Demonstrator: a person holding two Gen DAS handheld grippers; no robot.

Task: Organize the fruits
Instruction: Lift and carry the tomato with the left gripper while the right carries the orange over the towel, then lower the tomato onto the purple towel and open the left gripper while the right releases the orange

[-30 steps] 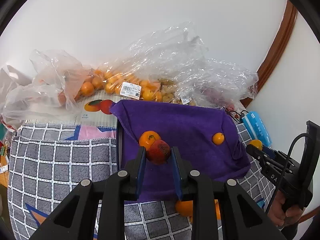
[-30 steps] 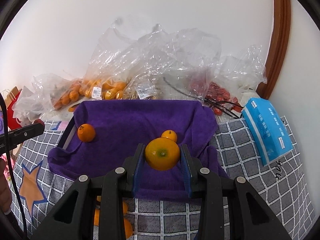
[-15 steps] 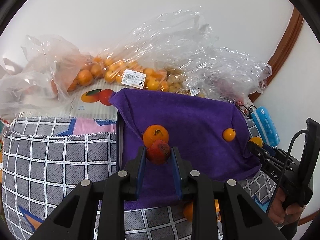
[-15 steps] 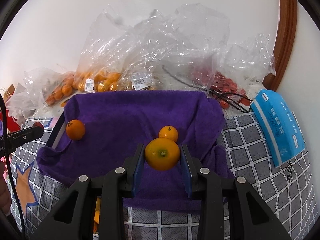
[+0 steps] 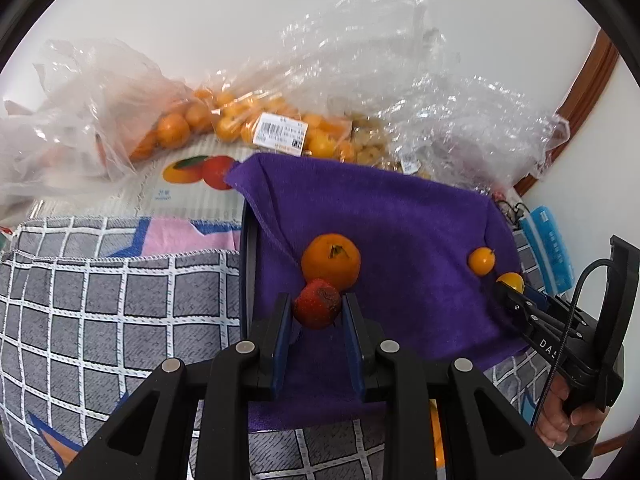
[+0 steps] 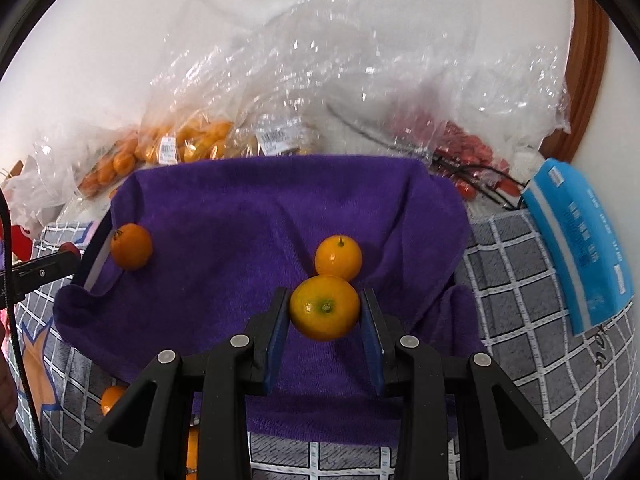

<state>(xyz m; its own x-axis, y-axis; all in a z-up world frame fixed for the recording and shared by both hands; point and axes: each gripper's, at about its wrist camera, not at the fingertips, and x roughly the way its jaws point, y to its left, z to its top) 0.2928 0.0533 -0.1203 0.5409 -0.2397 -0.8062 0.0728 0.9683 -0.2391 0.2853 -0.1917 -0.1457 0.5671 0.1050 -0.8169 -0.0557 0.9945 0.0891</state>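
Observation:
My left gripper is shut on a small red fruit, held just above the purple towel that lines a dark tray. An orange lies on the towel right behind the red fruit. My right gripper is shut on a yellow-orange citrus over the towel. A smaller citrus rests just beyond it, and the orange sits at the towel's left edge. In the left wrist view the right gripper comes in from the right with its citrus, near the small citrus.
Clear plastic bags of oranges and red fruit are heaped against the wall behind the tray. A blue tissue pack lies at the right on the grey checked cloth. Loose oranges sit in front of the towel.
Both grippers have sunk toward the purple towel with their fruit still held. The orange and the small citrus now appear closer and larger behind the fingertips.

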